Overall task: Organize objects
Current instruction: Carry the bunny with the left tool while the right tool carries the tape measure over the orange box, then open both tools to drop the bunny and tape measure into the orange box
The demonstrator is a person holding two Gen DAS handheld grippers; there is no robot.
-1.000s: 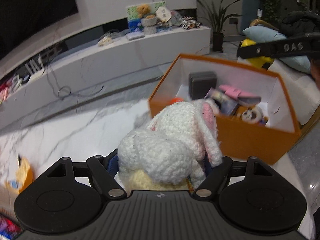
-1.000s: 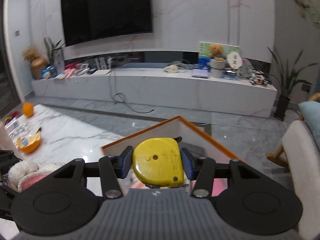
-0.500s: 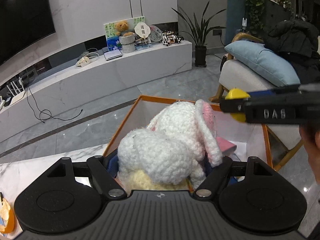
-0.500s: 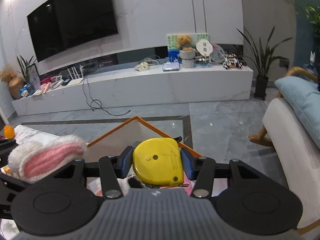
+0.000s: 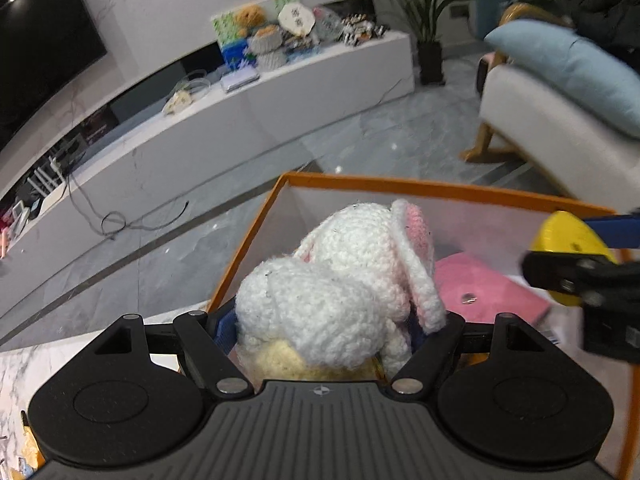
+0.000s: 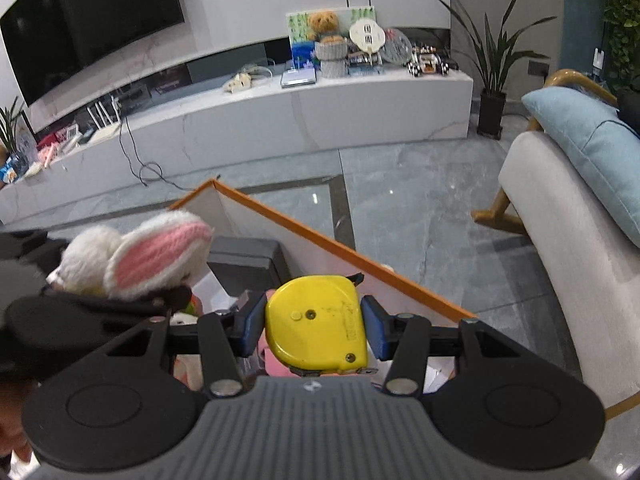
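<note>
My left gripper (image 5: 332, 320) is shut on a white crocheted bunny (image 5: 340, 276) with pink ears and holds it over the orange box (image 5: 400, 186). The bunny (image 6: 132, 256) also shows at the left of the right wrist view, in the left gripper (image 6: 120, 300). My right gripper (image 6: 314, 326) is shut on a yellow tape measure (image 6: 318, 322), above the same orange box (image 6: 340, 256). In the left wrist view the tape measure (image 5: 568, 240) and right gripper (image 5: 580, 264) hang at the right over the box. Inside lie a pink case (image 5: 488, 292) and a dark grey box (image 6: 248, 260).
The marble table (image 5: 24, 364) carries the box at its edge. Beyond it are the grey tiled floor (image 6: 400, 208), a long white TV bench (image 6: 280, 120) with toys, a potted plant (image 6: 492, 80), and a cream armchair (image 6: 560, 240) with a blue cushion at the right.
Both grippers have moved over the orange box, the left one sideways from the table with the bunny, the right one lower with the tape measure. Both grips are unchanged.
</note>
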